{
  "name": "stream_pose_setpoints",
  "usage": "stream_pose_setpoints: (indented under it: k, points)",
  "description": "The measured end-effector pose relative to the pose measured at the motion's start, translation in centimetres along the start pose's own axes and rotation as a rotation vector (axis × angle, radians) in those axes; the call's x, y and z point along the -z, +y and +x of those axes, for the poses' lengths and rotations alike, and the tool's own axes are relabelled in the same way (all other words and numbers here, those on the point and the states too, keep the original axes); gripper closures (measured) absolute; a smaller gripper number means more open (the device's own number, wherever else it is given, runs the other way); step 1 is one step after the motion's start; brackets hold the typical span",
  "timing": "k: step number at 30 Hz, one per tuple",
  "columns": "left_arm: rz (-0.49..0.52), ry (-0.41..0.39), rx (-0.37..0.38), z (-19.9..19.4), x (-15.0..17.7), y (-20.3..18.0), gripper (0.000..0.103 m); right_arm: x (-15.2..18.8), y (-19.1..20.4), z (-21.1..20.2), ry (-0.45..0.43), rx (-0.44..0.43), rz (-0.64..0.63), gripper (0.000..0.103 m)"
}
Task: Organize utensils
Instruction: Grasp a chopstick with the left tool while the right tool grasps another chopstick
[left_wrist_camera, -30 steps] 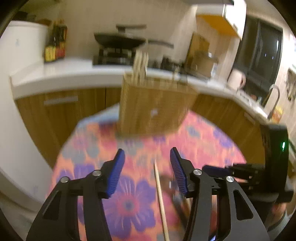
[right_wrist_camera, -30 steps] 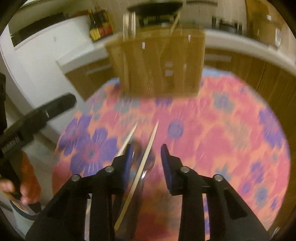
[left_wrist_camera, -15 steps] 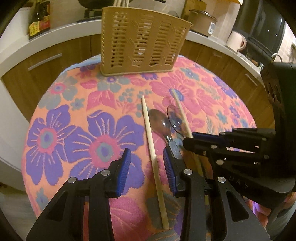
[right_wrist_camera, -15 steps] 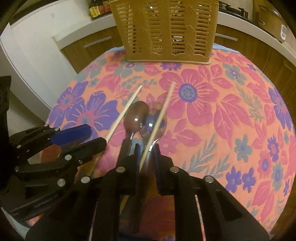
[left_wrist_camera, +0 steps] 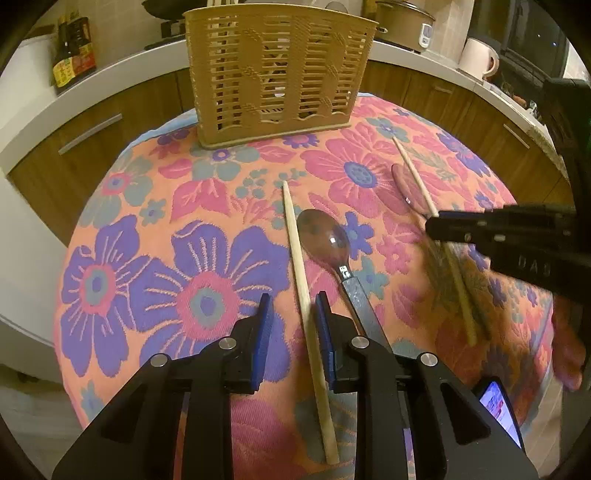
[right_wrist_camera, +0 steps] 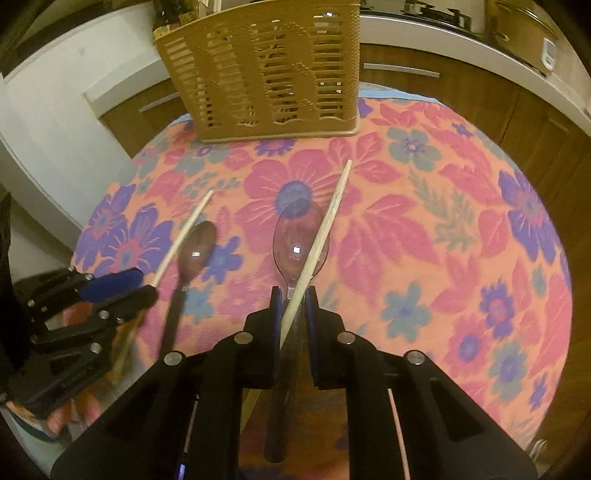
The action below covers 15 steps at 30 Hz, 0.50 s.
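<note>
Two wooden chopsticks and two metal spoons lie on the floral tablecloth [left_wrist_camera: 155,258]. My left gripper [left_wrist_camera: 291,306] is open, its jaws on either side of the left chopstick [left_wrist_camera: 295,240] without gripping it; the left spoon [left_wrist_camera: 325,240] lies just to its right. My right gripper [right_wrist_camera: 291,299] is nearly shut around the right chopstick [right_wrist_camera: 325,229] and the handle of the right spoon [right_wrist_camera: 299,243], which lie crossed between its jaws. The tan slotted utensil basket [left_wrist_camera: 273,74] stands at the far side of the table, also in the right wrist view [right_wrist_camera: 266,74].
Wooden cabinets [left_wrist_camera: 92,122] and a white counter [left_wrist_camera: 424,51] curve behind the table. A sauce bottle [left_wrist_camera: 70,55], a pot [left_wrist_camera: 399,18] and a white mug [left_wrist_camera: 476,59] stand on the counter. A lit phone screen [left_wrist_camera: 496,406] shows at the lower right.
Both grippers dropped from facing the basket down to the table. The left jaws narrowed around the left chopstick; the right jaws closed in on the right chopstick and spoon.
</note>
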<state>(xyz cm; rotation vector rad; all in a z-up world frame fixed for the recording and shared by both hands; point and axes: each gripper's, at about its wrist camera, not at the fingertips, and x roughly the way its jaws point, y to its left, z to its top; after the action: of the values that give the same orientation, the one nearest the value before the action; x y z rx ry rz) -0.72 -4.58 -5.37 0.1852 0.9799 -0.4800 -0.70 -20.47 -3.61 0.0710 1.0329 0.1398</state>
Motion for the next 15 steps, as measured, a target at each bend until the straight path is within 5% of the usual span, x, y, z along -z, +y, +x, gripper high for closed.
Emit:
stream_pose_setpoints:
  k: [10,15]
  points:
    - [0.032,0.013,-0.003,0.5,-0.5,-1.0,0.070,-0.3,-4.3,0.9,0.075,-0.186,0.084,0.092]
    - [0.026,0.021,-0.004,0.5,-0.7,-1.0,0.070,-0.1,-4.3,0.4,0.063,-0.163,0.057,0.092]
